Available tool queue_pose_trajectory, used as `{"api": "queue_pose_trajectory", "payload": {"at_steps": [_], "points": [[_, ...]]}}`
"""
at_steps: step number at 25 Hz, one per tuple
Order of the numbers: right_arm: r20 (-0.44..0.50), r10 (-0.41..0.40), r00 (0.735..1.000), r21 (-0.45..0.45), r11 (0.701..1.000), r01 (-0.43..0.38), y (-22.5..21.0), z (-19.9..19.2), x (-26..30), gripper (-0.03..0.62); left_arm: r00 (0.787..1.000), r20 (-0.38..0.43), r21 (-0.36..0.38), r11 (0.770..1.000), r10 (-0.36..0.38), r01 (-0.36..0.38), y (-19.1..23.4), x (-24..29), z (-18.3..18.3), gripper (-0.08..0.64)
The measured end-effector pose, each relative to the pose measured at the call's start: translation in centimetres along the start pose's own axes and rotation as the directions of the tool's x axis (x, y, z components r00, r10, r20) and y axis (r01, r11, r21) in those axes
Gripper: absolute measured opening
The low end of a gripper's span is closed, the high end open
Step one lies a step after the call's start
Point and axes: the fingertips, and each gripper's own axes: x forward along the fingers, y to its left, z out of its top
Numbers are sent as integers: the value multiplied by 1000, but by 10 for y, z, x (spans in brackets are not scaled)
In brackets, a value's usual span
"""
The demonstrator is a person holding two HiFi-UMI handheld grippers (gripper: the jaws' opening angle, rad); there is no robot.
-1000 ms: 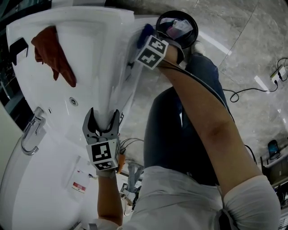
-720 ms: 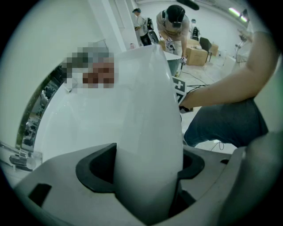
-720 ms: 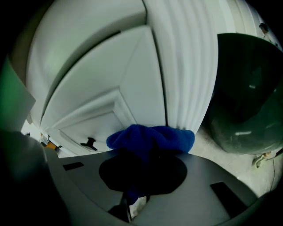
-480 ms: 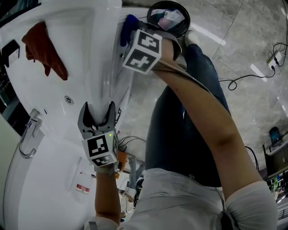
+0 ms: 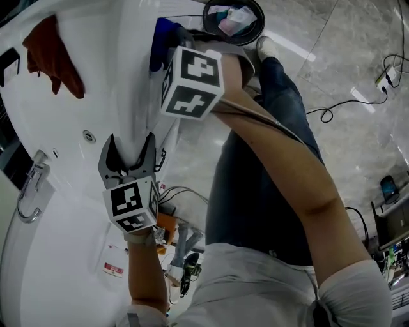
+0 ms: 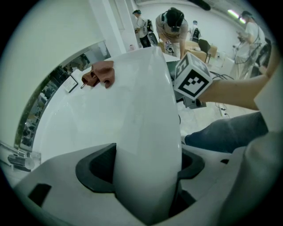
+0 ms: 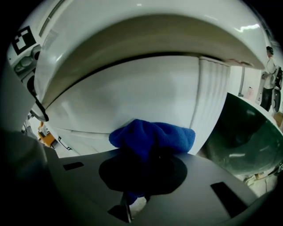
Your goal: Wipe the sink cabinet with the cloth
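Two grippers are engaged. The left gripper [image 5: 128, 147] is clamped across the sink rim [image 6: 148, 123] at its front edge, probably as a brace. The right gripper [image 7: 146, 165] is closed on the blue cloth [image 7: 152, 134], which is pressed against the white cabinet [image 7: 132, 92] front just under the sink's overhang, so wiping is judged under way. A red rag [image 5: 54, 54] is left by the sink's back edge.

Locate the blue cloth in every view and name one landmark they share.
Head view: blue cloth at top centre, just left of the waste bin.
Left gripper view: not in it.
Right gripper view: lower centre, bunched in the right claw.
Shared landmark: the white sink, its rim in the left claw.
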Motion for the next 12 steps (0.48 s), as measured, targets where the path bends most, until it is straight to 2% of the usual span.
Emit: {"api": "queue_pose_trajectory", "payload": {"at_steps": [12], "points": [[39, 208, 977, -26, 978, -207, 118, -2, 8, 61, 994, 94, -4, 999, -50, 50, -1, -11, 4, 339]]}}
